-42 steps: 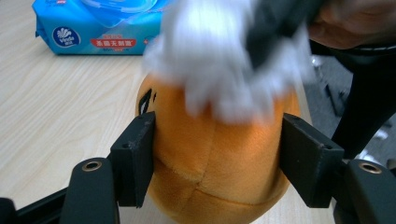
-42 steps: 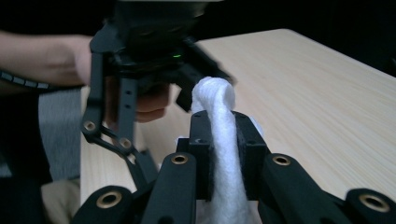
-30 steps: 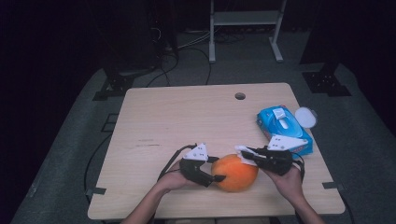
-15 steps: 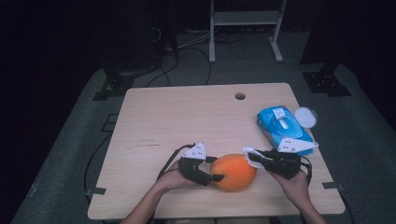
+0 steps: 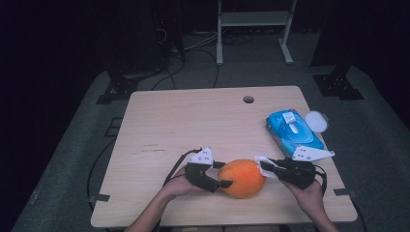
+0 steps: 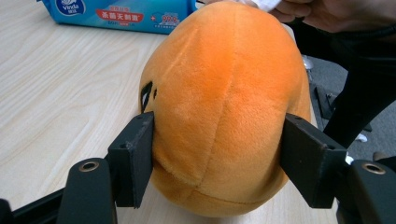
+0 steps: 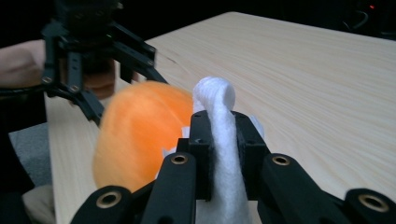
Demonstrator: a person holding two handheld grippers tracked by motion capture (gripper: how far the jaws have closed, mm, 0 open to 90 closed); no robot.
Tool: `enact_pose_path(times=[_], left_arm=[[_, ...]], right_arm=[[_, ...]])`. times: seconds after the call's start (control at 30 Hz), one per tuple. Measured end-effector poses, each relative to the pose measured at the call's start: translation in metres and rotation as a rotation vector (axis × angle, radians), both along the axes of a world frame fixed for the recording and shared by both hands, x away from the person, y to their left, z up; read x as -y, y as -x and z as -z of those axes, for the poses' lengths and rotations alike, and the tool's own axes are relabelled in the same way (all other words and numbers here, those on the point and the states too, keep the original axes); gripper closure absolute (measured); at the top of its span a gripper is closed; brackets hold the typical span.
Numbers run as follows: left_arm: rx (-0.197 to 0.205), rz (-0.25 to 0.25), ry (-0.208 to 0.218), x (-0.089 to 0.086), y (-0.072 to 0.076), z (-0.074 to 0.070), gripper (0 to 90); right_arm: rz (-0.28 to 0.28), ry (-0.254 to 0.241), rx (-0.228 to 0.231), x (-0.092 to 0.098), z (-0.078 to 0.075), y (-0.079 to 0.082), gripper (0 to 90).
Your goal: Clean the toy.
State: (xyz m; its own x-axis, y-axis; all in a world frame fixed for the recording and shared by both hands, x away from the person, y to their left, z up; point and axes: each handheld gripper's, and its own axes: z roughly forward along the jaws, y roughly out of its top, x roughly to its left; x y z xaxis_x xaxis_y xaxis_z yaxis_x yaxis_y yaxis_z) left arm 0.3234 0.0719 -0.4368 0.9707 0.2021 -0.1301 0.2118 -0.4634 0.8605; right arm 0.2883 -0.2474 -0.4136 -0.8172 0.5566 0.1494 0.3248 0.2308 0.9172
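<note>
An orange plush toy point(image 5: 243, 178) with a dark eye mark rests on the wooden table point(image 5: 193, 121) near its front edge. My left gripper point(image 5: 223, 174) is shut on it from the left, and in the left gripper view its pads point(image 6: 133, 158) press both sides of the plush point(image 6: 224, 107). My right gripper point(image 5: 265, 166) comes in from the right, shut on a white wipe point(image 7: 217, 102) that stands up between its jaws. The wipe's tip point(image 5: 263, 163) lies against the right side of the plush point(image 7: 135, 126).
A blue pack of wet wipes point(image 5: 292, 130) lies at the table's right edge, with a round white lid point(image 5: 316, 121) just beyond it. A cable hole point(image 5: 248, 99) sits near the far edge. Dark floor, cables and a metal stand surround the table.
The right gripper with the wipe has slid slightly to the right and nearer along the plush. The left gripper and the plush have stayed put.
</note>
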Motion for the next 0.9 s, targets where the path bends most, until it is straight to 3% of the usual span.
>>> enact_pose_path(times=[0.2, 0.33, 0.4, 0.5, 0.67, 0.8, 0.9], left_arm=[[0.009, -0.003, 0.005, 0.003, 0.001, -0.001, 31.1], [0.001, -0.012, 0.009, 0.001, 0.001, 0.000, 31.1], [-0.005, -0.014, 0.022, -0.001, 0.000, 0.002, 31.1], [-0.001, -0.011, 0.027, -0.001, 0.000, 0.002, 31.1], [-0.001, -0.009, 0.035, -0.002, -0.002, 0.004, 31.1], [-0.002, -0.012, 0.049, -0.001, -0.003, 0.004, 30.9], [-0.001, -0.014, 0.047, 0.000, -0.004, 0.003, 31.0]], right_arm=[[-0.088, 0.002, 0.047, -0.038, -0.012, -0.002, 79.2], [-0.135, 0.056, 0.088, -0.062, -0.017, -0.004, 79.0], [-0.137, 0.077, 0.100, -0.065, -0.018, -0.005, 79.1], [-0.114, 0.074, 0.095, -0.055, -0.018, -0.009, 79.1], [-0.038, 0.055, 0.058, -0.023, -0.008, -0.012, 79.1], [0.008, 0.055, 0.033, -0.002, -0.001, -0.005, 79.1], [0.019, 0.058, 0.032, 0.003, -0.001, 0.002, 79.0]])
